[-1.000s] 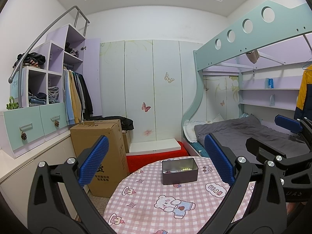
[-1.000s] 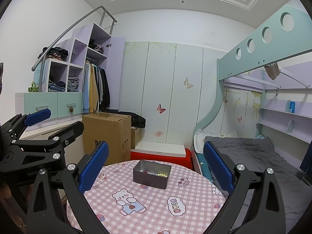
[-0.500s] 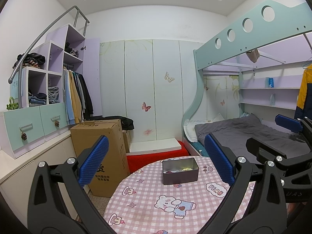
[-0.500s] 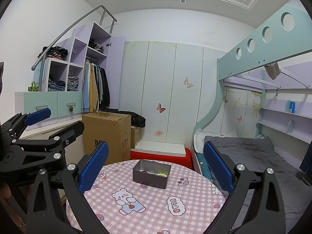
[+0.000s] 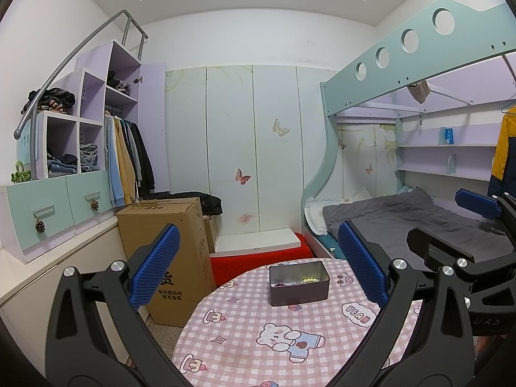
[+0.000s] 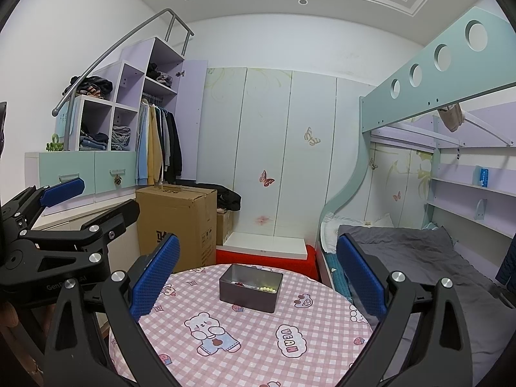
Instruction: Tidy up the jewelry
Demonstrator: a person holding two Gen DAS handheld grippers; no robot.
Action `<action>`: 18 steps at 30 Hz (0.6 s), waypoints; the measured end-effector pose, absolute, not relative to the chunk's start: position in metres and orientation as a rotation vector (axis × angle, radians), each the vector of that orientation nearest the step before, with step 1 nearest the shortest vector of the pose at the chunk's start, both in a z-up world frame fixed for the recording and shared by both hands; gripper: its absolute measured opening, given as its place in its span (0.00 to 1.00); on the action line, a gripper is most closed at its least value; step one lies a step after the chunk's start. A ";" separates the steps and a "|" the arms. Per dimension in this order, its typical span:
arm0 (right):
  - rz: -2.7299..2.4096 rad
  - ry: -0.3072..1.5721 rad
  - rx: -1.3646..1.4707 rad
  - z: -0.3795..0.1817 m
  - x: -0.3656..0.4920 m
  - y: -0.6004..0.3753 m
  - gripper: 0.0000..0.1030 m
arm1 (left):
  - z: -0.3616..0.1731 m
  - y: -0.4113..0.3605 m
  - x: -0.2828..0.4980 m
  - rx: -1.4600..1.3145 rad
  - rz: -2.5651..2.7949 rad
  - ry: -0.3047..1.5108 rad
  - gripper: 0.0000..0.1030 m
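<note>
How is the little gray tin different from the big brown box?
The tin is small, dark gray metal with an open top and beads inside; the cardboard box is big, brown and closed. The tin sits on the pink checked table; the box stands beside the table, lower down, apparently on the floor. The box has printed writing; the tin looks plain. Both are rectangular.

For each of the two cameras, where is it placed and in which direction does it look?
Left wrist: on the left gripper, facing the tin box on the round table; the right gripper's blue pad shows at right.
Right wrist: on the right gripper, facing the same box; the left gripper shows at left.
Shared: box, table, cardboard box, bunk bed. Both grippers open.
</note>
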State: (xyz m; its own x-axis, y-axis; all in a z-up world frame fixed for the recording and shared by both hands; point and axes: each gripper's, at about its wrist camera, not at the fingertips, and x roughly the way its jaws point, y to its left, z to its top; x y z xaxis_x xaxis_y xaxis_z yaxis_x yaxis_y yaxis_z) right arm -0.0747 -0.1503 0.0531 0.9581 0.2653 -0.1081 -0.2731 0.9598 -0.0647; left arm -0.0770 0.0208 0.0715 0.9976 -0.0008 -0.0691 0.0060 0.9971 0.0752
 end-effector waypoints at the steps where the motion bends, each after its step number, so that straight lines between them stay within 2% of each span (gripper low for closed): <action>1: 0.273 0.098 -0.080 0.054 -0.074 -0.150 0.91 | 0.071 0.021 -0.077 0.075 -0.004 0.069 0.94; 18: 0.273 0.108 -0.079 0.048 -0.069 -0.151 0.91 | 0.070 0.026 -0.077 0.080 -0.005 0.075 0.94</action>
State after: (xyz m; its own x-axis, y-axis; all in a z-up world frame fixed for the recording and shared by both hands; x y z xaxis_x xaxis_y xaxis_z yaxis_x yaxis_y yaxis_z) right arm -0.0694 -0.1514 0.0483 0.9572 0.2649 -0.1167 -0.2733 0.9599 -0.0629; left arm -0.0774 0.0264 0.0702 0.9972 -0.0019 -0.0752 0.0078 0.9968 0.0792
